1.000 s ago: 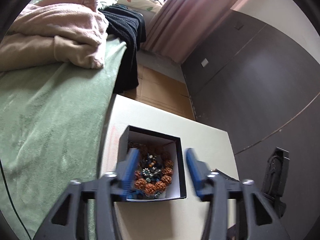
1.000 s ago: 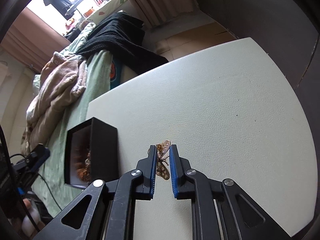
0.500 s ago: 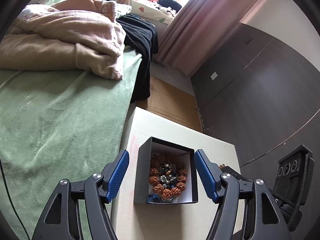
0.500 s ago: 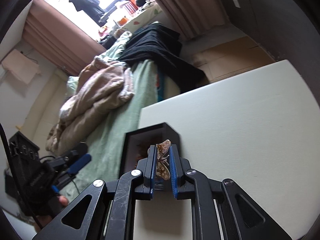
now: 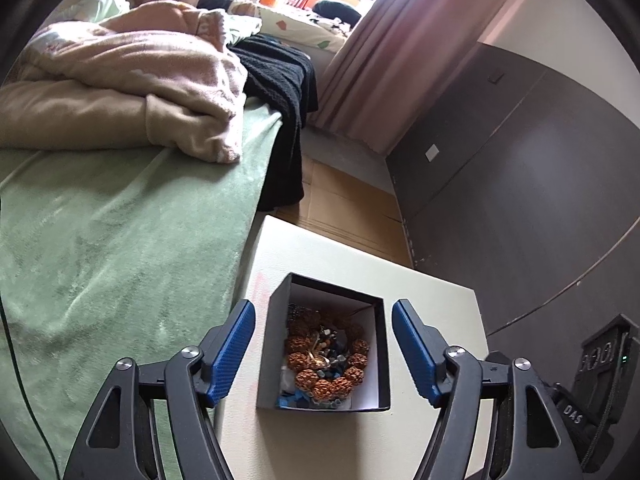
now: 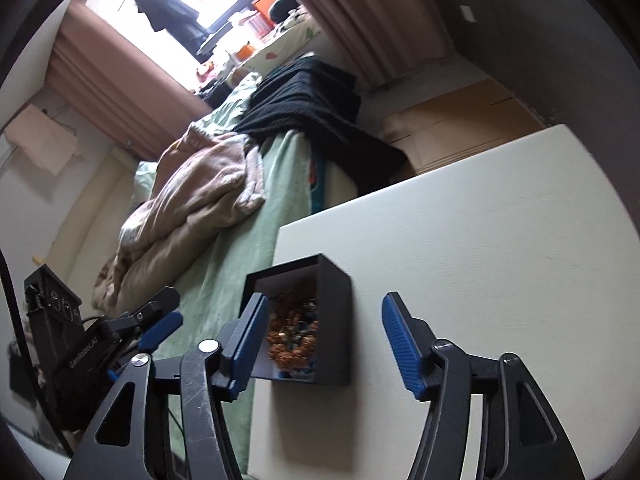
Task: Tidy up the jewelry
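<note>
Jewelry (image 5: 325, 356) heaped in an open black box (image 5: 382, 354) with a white lining: chunky rust-brown beads in a ring, small dark blue and grey beads and a few gold-coloured bits in the middle. Seen again from the right wrist view as an orange-brown tangle (image 6: 294, 334) inside the same box (image 6: 334, 320). Sits near the left edge of a white table (image 5: 352, 440), at about 6 o'clock in the left wrist view, lower centre.

Left gripper (image 5: 322, 354) above the box, blue pads at 9 and 3 o'clock of it, clear of both side walls; jaws spread wide, just been opening further, nothing pinched, only the box below the gap. Also visible at 8 o'clock in the right wrist view (image 6: 160, 326), low beside the table edge.

Right gripper (image 6: 324, 338) over the box's right wall, left pad in front of the box opening, right pad over bare table (image 6: 500, 240); jaws spread apart, just been opening, nothing held between the pads.

Beyond the table at 9 to 12 o'clock, green bedspread (image 5: 100, 240) with a crumpled pink blanket (image 5: 132, 96) and a black knitted cloth (image 5: 280, 92) hanging over the bed end. Pink curtain (image 5: 384, 64) at 1 o'clock, dark wardrobe panels (image 5: 520, 180) at 2 to 3 o'clock.
</note>
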{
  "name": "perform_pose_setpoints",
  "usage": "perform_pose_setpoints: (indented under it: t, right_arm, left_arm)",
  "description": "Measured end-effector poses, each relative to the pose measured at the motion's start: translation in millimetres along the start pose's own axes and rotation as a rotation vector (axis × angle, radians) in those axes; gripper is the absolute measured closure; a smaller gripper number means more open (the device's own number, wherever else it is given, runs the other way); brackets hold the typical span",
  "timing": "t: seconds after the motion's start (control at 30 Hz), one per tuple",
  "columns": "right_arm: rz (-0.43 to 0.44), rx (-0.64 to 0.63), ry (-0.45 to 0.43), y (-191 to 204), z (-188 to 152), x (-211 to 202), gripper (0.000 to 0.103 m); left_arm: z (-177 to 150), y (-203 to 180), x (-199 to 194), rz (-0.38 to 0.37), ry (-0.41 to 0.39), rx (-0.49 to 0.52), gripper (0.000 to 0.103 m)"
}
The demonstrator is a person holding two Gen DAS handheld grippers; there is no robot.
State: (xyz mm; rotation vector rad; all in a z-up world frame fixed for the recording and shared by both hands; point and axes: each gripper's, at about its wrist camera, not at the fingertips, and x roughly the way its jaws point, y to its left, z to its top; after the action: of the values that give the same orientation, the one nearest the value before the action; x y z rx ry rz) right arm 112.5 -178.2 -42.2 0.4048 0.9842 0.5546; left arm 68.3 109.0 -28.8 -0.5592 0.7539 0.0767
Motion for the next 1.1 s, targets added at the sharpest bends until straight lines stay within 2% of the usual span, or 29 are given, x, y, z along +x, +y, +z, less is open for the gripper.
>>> perform_pose_setpoints:
  t: [0.13,0.2,0.27,0.4,0.57,0.63,0.83,0.9,1.0,1.1]
  right_arm:
    - [-0.056,-0.008,-0.034,-9.9,2.5,-29.0,0.039]
    - [-0.086,-0.016,-0.06,-13.1,4.1,-44.0,0.033]
    - [-0.106,-0.026,-0.099,-16.8,3.7,-59.4,0.019]
    - [-0.122,-0.045,-0.139,-22.3,3.3,-83.7,0.019]
    - [-0.162,-0.099,-0.135,-18.4,-4.3,-95.6,0.015]
    - [-0.197,-0.124,-0.144,-16.0,-12.4,-101.3,0.011]
    - [-0.314,-0.119,-0.186,-14.7,-31.9,-118.8,0.01]
    - [-0.329,-0.105,-0.197,-17.9,-36.0,-125.1,0.009]
    - [-0.354,-0.103,-0.212,-19.9,-36.5,-130.8,0.001]
    - [-0.349,-0.095,-0.207,-24.6,-36.0,-131.7,0.0]
  left_arm:
    - [-9.2,-24.5,-0.8,0.012,-0.019,0.07,0.025]
    - [-13.5,-35.4,-3.4,0.006,-0.031,0.098,0.021]
    - [-17.4,-44.1,-6.3,0.009,-0.046,0.125,0.015]
    - [-27.9,-62.5,-12.0,0.011,-0.082,0.17,0.01]
    - [-41.6,-84.0,-16.6,0.005,-0.127,0.241,0.003]
    - [-46.4,-88.1,-17.8,0.004,-0.138,0.251,0.002]
    - [-61.2,-93.0,-31.0,0.003,-0.18,0.259,0.001]
    - [-70.4,-92.8,-36.8,0.019,-0.195,0.269,0.001]
    - [-77.4,-92.6,-41.4,0.014,-0.204,0.26,0.001]
    - [-78.3,-96.6,-44.7,0.013,-0.211,0.274,0.001]
